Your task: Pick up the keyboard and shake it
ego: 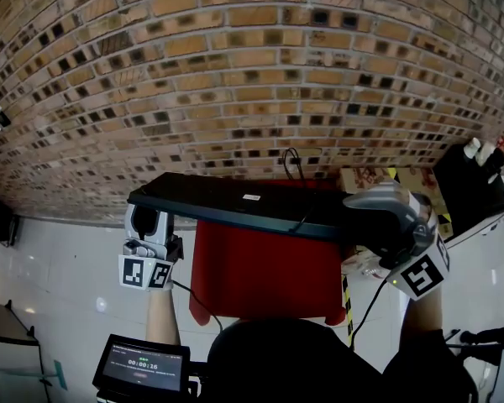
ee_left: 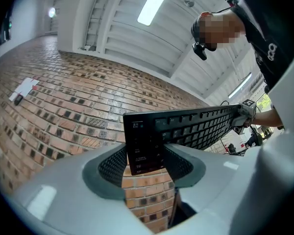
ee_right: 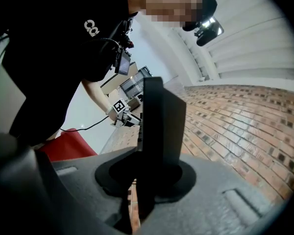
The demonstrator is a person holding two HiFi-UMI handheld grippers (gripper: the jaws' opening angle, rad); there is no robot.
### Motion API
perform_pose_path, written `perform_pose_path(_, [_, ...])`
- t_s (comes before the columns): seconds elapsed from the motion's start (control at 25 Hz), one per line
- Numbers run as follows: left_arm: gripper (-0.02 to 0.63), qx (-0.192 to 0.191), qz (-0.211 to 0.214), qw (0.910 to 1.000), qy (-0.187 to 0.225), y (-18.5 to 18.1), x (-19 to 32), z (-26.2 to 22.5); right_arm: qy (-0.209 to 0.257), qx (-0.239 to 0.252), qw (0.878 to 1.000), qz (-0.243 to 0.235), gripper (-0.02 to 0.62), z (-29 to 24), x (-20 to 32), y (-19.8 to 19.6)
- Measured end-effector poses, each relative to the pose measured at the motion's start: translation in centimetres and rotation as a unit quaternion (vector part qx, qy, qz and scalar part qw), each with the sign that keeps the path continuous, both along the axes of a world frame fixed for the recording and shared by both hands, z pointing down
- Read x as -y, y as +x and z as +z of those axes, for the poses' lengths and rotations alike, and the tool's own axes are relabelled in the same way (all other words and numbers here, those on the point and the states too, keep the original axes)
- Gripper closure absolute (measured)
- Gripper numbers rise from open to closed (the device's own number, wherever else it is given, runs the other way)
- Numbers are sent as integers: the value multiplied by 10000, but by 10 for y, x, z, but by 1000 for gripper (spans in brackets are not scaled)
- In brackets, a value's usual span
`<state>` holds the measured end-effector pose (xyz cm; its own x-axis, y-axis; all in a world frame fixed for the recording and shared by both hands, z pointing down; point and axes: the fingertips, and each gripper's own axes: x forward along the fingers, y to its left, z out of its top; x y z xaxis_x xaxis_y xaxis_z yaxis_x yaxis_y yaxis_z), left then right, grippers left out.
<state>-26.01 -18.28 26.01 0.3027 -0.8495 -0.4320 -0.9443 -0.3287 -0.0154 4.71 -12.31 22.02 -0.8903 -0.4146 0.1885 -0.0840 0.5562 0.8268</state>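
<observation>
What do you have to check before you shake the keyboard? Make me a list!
1. Is the left gripper shut on one end of the keyboard? Ok.
2. Is the right gripper shut on the other end? Ok.
3. Is the keyboard lifted off the red stool? Ok.
4. Is the keyboard roughly level between both grippers? Ok.
5. Is the cable loose and not snagged? Cannot tell.

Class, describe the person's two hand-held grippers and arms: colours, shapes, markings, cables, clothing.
The grey moulded-plastic left gripper and right gripper have rounded shells and black ribbed pads. Each carries a white cube printed with black square markers and trails a thin black cable. The forearms are bare below a black short-sleeved top.
</observation>
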Motion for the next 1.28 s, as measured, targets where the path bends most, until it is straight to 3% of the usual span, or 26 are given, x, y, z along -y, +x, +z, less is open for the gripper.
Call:
perform_pose_path(0.2, [373,20,-43,9993,365,-5,-11,-22,477,65,9988,-88,528,-17,-15,-6])
perform_pose_path(0.44, [373,8,46,10000,19,-2,6,0,150,-12,9999,49,529,0,0,-4])
perform_pose_path(0.64, [373,-11,61,9998,198,0,2,-8,434,-31,9990,61,529,-8,-9,-3])
perform_pose_path(0.76, [373,40,100,9999,69,2,8,-2,53,46,9999,87,529,0,-2,0])
perform_pose_path(0.92, [373,219,26,9996,-187,6,14,8,-1047,617,9926,2,529,22,19,8])
perform_pose_path(1.0, [373,391,-63,9990,-194,8,13,5,-1374,984,9856,-37,529,32,26,11])
perform_pose_path(1.12, [371,705,-108,9974,-57,9,9,-12,-1398,1322,9813,-101,528,38,26,12])
perform_pose_path(1.28, [371,1214,-162,9916,418,11,0,-59,-960,1800,9789,-138,526,28,20,11])
